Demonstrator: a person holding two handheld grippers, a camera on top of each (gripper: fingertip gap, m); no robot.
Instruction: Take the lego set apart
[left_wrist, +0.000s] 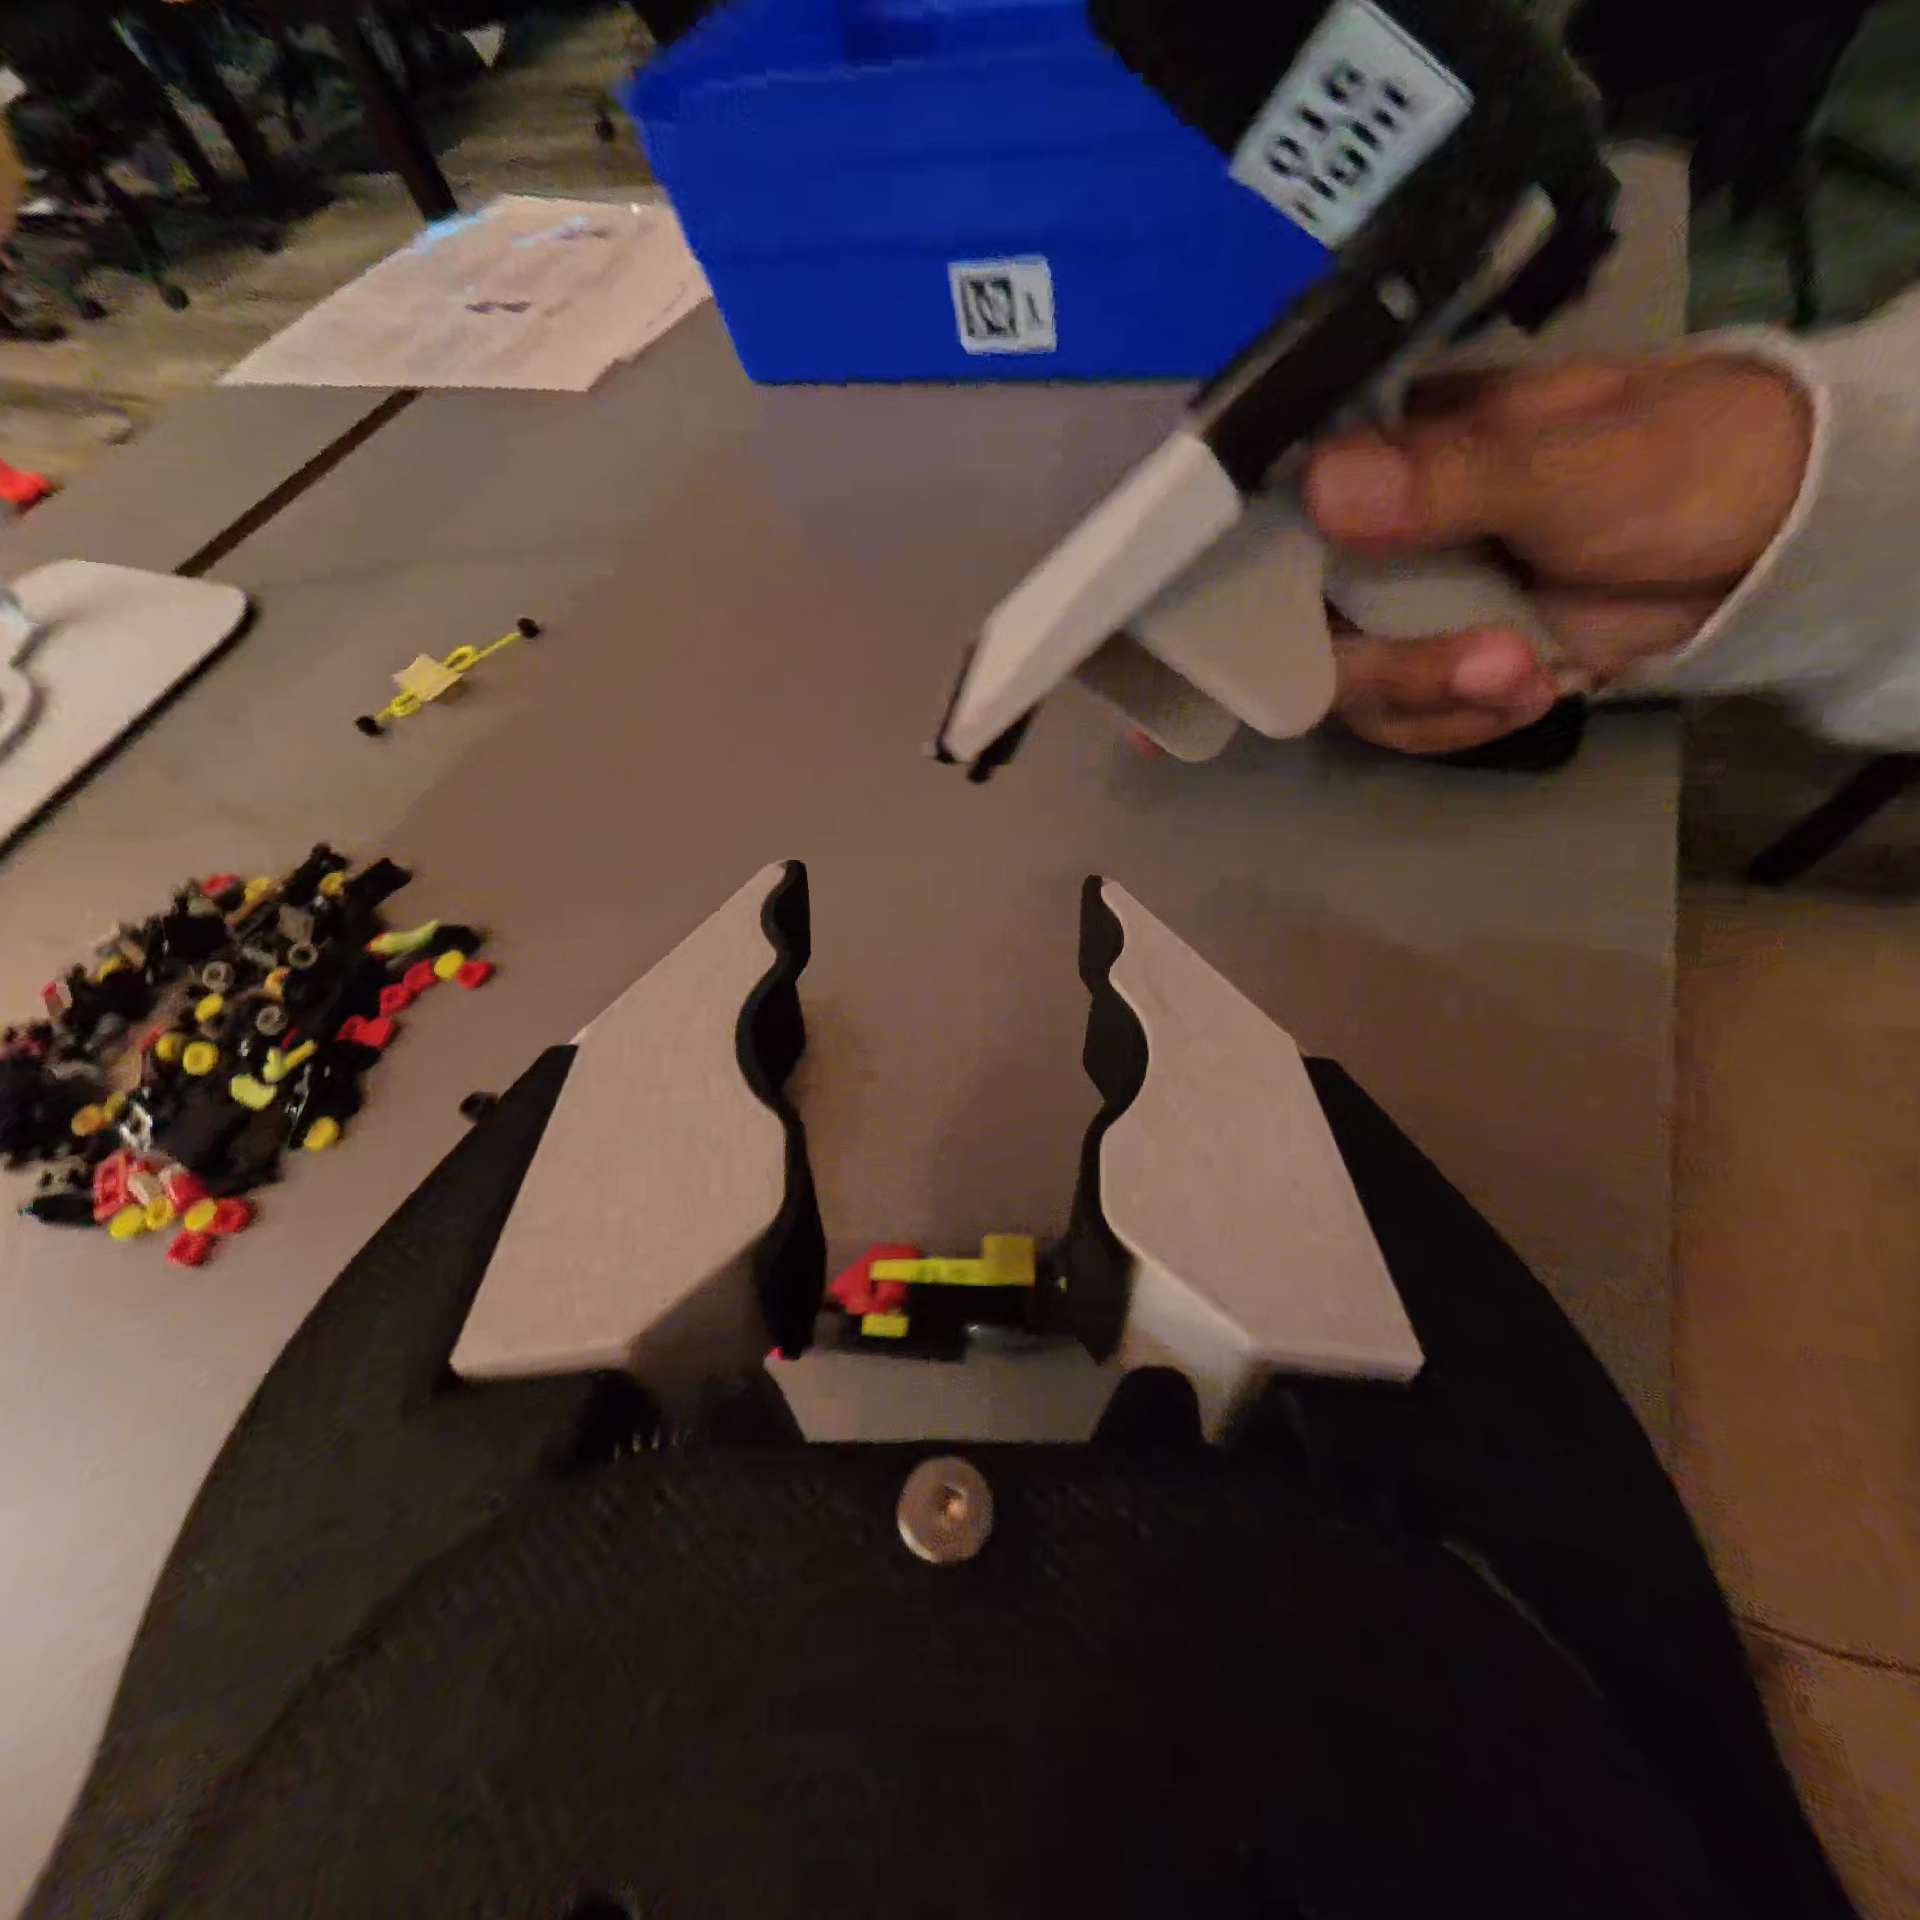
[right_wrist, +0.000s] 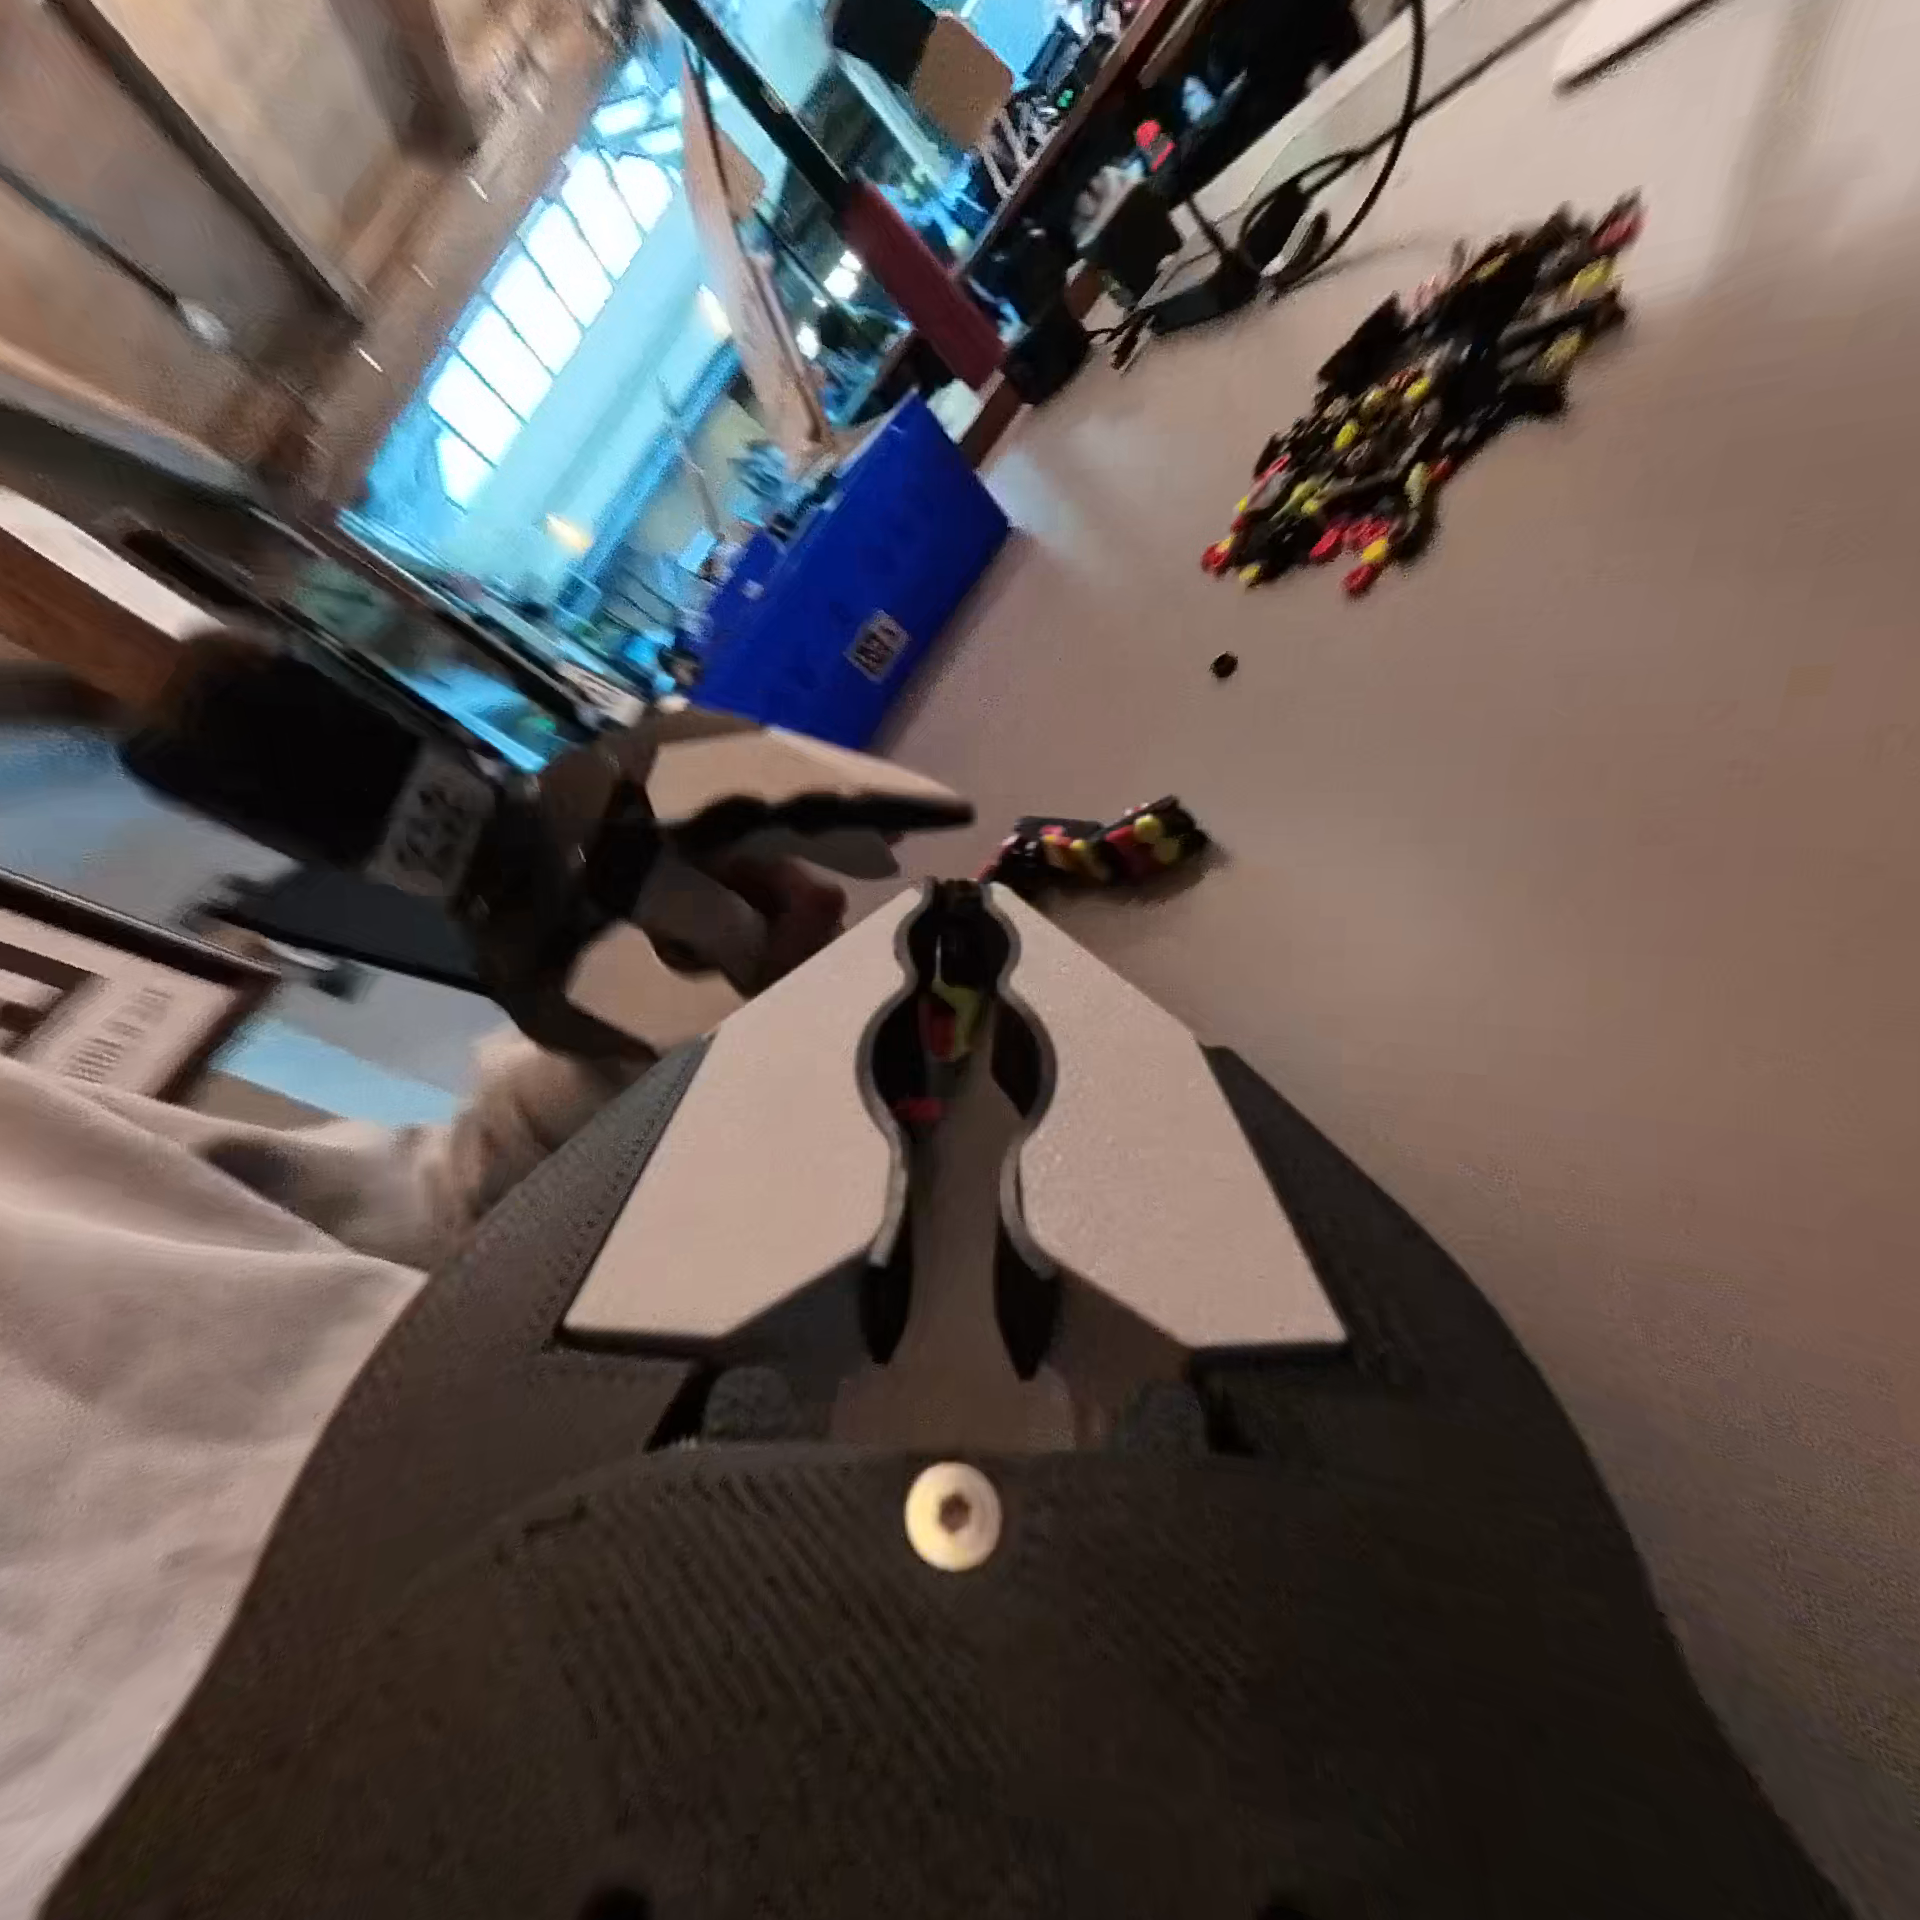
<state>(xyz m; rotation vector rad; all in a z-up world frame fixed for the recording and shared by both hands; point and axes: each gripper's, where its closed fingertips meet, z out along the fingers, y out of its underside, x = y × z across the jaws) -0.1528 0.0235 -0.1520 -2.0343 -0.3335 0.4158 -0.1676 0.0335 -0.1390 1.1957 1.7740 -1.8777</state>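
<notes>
- The remaining lego chunk (left_wrist: 935, 1288), red, yellow and black, lies on the grey surface (left_wrist: 935, 623); in the left wrist view it shows low in the gap between the finger roots of the left gripper (left_wrist: 940, 883); its long axis runs across that gap, from one finger towards the other
- The left gripper is spread wide, its pads apart and pinching nothing; whether the chunk touches either pad cannot be told; in the right wrist view the chunk (right_wrist: 1101, 836) sits just beyond that gripper's tips
- The right gripper (right_wrist: 951, 894) is pressed almost together on what looks like a thin lego piece (right_wrist: 945, 1008), black with yellow and red, caught upright between its pads; blur hides the exact shape
- In the left wrist view the right gripper (left_wrist: 966, 753) is tipped down to the surface ahead and to the right of the left one, well apart from the chunk; the left gripper is clearly the nearer to it
- Judged from this, the next move turns on the left gripper closing across the chunk's long axis to steady it while the right one drops its piece
- Farther out: the pile of loose pieces (left_wrist: 208, 1039) to the left; a yellow axle part (left_wrist: 447, 675) beyond it; a blue bin (left_wrist: 935, 208) at the far edge
</notes>
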